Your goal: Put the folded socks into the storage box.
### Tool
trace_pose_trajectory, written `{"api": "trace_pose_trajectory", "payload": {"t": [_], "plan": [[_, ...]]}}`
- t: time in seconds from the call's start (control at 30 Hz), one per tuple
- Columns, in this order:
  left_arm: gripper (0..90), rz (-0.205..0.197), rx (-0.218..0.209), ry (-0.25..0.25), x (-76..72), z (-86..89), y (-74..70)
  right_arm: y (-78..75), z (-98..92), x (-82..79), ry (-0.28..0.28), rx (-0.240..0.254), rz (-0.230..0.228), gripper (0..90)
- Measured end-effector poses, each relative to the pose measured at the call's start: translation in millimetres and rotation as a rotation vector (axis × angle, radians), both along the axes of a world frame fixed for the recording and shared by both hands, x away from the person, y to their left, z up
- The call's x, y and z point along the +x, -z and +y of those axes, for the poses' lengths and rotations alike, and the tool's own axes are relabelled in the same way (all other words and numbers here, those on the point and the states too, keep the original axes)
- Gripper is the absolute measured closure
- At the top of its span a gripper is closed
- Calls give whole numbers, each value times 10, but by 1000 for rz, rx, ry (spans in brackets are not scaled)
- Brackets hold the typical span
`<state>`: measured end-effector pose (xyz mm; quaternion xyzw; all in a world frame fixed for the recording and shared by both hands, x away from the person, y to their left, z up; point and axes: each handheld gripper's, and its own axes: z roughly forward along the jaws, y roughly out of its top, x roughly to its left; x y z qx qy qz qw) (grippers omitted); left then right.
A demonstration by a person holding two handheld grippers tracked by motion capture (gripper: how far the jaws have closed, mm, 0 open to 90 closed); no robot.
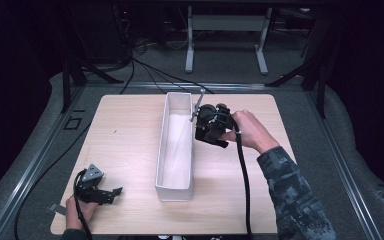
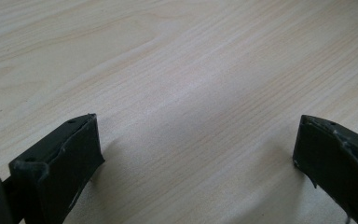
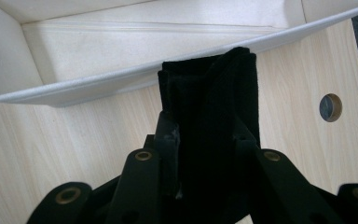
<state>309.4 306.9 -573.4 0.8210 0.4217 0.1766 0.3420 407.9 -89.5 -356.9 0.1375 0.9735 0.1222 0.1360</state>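
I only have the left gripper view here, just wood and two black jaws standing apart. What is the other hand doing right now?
Observer: The right gripper is beside the long white bin, near its far end, and it is shut on a folded black cloth.
Operator: Is the cloth already in the bin?
Observer: No. In the right gripper view the cloth's tip reaches the bin's rim, with the rest over the table.
Operator: Anything in the bin yet?
Observer: The part of its floor that shows looks bare white.
Operator: Where is my gripper relative to the bin?
Observer: The left gripper sits at the table's near left corner, well apart from the bin.
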Motion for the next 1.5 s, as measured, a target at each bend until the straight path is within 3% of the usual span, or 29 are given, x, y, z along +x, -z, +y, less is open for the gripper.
{"api": "trace_pose_trajectory", "payload": {"t": [0.7, 1.5], "plan": [[8, 0, 0, 0, 0, 1, 0, -47, 323, 11, -42, 2, 3, 720], [8, 0, 0, 0, 0, 1, 0, 36, 665, 48, -36, -1, 11, 719]]}}
